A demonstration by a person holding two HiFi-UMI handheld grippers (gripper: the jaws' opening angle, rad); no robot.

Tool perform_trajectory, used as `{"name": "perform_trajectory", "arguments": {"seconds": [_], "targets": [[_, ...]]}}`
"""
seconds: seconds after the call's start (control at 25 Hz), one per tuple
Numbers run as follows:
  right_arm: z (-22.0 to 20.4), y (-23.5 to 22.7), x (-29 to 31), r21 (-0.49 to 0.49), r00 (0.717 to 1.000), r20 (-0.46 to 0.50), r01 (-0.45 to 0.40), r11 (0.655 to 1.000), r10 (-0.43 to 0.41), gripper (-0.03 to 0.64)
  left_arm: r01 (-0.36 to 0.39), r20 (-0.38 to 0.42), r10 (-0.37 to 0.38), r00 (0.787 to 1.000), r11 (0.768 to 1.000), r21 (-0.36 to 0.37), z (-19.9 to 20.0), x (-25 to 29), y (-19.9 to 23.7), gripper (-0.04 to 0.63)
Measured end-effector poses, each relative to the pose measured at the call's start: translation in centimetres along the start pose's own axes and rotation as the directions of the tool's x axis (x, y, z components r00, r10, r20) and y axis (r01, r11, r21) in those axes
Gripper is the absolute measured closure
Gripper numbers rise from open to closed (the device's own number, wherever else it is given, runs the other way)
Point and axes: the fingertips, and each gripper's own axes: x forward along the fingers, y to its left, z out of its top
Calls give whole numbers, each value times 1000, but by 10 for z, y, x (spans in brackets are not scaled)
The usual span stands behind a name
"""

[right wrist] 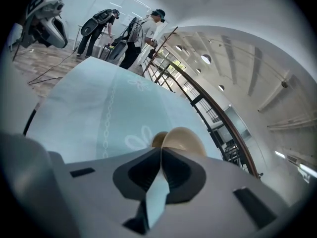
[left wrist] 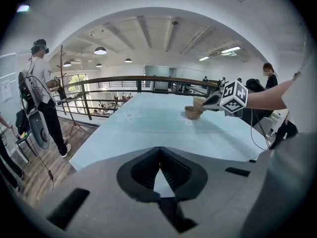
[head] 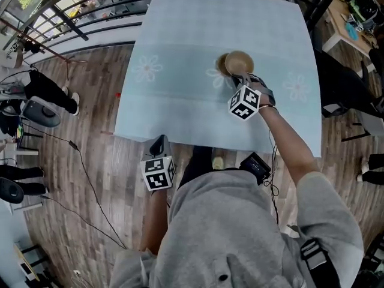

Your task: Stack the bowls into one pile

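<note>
A light tan bowl (head: 240, 60) hangs tilted over the blue flowered tablecloth (head: 180, 53), with my right gripper (head: 242, 77) shut on its near rim. In the right gripper view this tan bowl (right wrist: 185, 139) stands on edge just past the closed right gripper (right wrist: 161, 150). A darker brown bowl (head: 221, 65) rests on the cloth right beside it, partly covered; it is the brown bowl (left wrist: 192, 113) under the tan bowl (left wrist: 199, 102) in the left gripper view. My left gripper (head: 159, 143) hovers at the table's near edge, shut and empty, also seen as the left gripper (left wrist: 159, 156).
A dark railing (left wrist: 124, 81) runs behind the table's far side. People with gear stand on the wooden floor to the left (left wrist: 40, 78). Cables (head: 78, 161) trail across the floor. A small table with clutter (head: 348, 26) stands at the far right.
</note>
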Motion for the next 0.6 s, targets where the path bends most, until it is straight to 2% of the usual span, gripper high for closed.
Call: {"name": "perform_trajectory", "arguments": {"seconds": [0.32, 0.6], "targets": [[9, 6, 27, -12, 998, -15, -58, 998, 58, 583, -41, -14, 40, 999, 998, -43, -2, 0, 21, 575], [6, 9, 39, 8, 996, -21, -82, 997, 82, 583, -52, -36, 50, 998, 997, -49, -4, 5, 26, 575]]}}
